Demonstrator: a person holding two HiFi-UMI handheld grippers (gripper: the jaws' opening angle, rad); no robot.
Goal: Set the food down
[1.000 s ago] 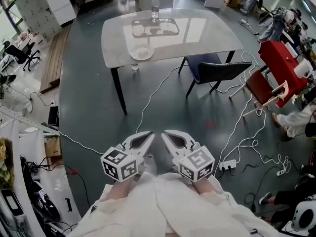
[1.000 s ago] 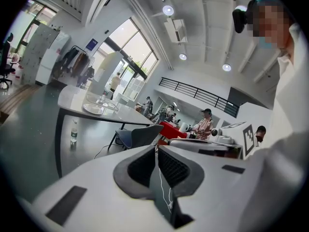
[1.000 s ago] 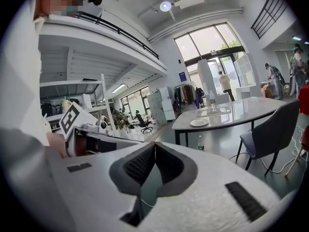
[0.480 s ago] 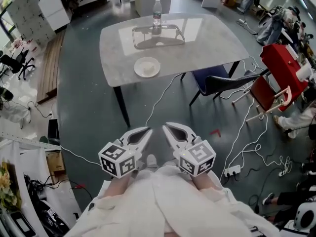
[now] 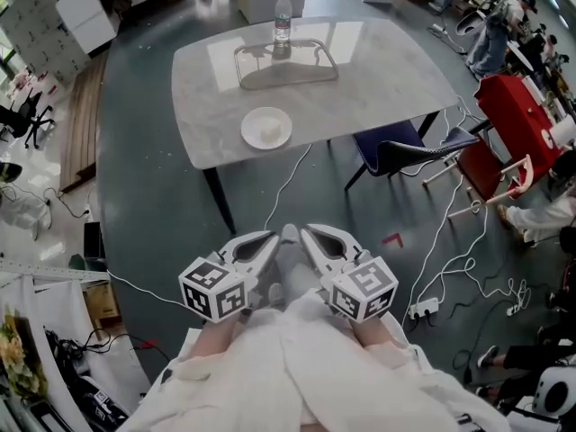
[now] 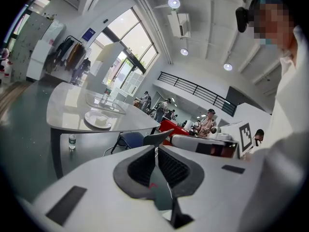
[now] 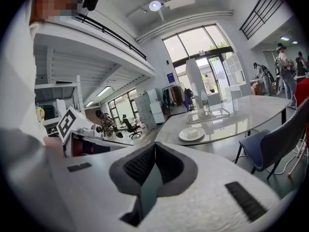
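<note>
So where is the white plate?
In the head view, the white plate sits on the grey table by its near edge, left of centre, just in front of the clear tray and water bottle.

Water bottle by clear tray on table; chair alongside.

- Table: pale, glossy top, dark legs.
- Plate: white, near the table's front edge.
- Tray: clear, mid-table, beyond the plate.
- Bottle: upright at the tray's far side.
</note>
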